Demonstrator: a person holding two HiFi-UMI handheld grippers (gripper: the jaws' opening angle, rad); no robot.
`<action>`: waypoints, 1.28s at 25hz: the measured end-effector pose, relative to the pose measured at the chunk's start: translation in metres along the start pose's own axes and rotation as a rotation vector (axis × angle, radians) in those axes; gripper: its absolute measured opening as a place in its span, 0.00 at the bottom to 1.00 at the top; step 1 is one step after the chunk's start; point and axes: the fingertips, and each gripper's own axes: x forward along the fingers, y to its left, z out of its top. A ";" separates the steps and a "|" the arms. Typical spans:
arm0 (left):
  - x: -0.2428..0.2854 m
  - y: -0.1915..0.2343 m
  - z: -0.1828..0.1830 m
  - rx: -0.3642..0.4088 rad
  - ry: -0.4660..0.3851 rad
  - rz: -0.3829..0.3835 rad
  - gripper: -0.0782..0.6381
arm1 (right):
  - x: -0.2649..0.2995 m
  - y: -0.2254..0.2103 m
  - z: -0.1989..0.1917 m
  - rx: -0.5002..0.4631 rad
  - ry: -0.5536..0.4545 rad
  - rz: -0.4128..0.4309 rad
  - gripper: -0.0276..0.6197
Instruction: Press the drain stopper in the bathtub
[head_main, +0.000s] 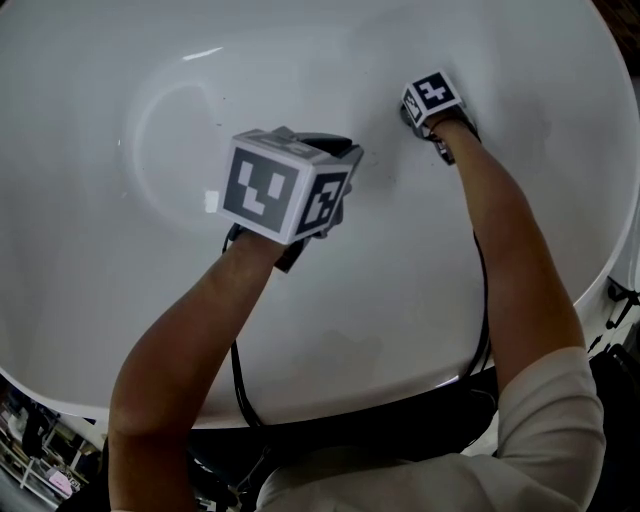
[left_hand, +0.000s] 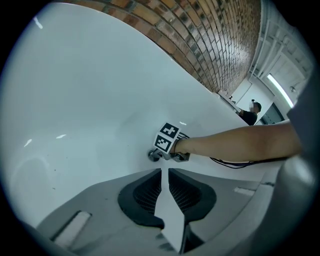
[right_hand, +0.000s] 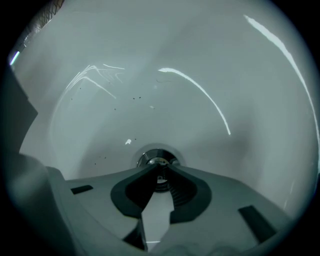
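Note:
The chrome drain stopper (right_hand: 157, 159) sits in the white bathtub floor (head_main: 150, 280). In the right gripper view, my right gripper (right_hand: 159, 168) is shut, with its closed tips resting on top of the stopper. In the head view the right gripper (head_main: 412, 120) is at the upper right, and its marker cube hides the stopper. The left gripper view shows the stopper (left_hand: 152, 155) as a small metal disc under the right gripper (left_hand: 158, 155). My left gripper (left_hand: 165, 170) is shut and empty. It hovers over the middle of the tub (head_main: 338, 152), short of the stopper.
The tub's near rim (head_main: 400, 385) runs along the bottom of the head view, with black cables (head_main: 240, 385) hanging over it. A brick wall (left_hand: 210, 35) rises behind the far rim. A person (left_hand: 248, 113) stands far off. A small white fleck (head_main: 211, 202) lies on the tub floor.

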 end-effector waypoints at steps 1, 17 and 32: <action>-0.001 0.000 -0.001 0.001 -0.001 0.001 0.18 | 0.000 0.001 -0.001 0.001 -0.002 0.000 0.14; -0.005 0.004 -0.004 -0.013 -0.007 0.009 0.18 | -0.004 -0.003 -0.004 0.009 0.001 0.002 0.13; -0.004 0.004 -0.008 -0.023 0.004 0.006 0.18 | -0.002 -0.005 0.000 0.050 -0.050 0.018 0.14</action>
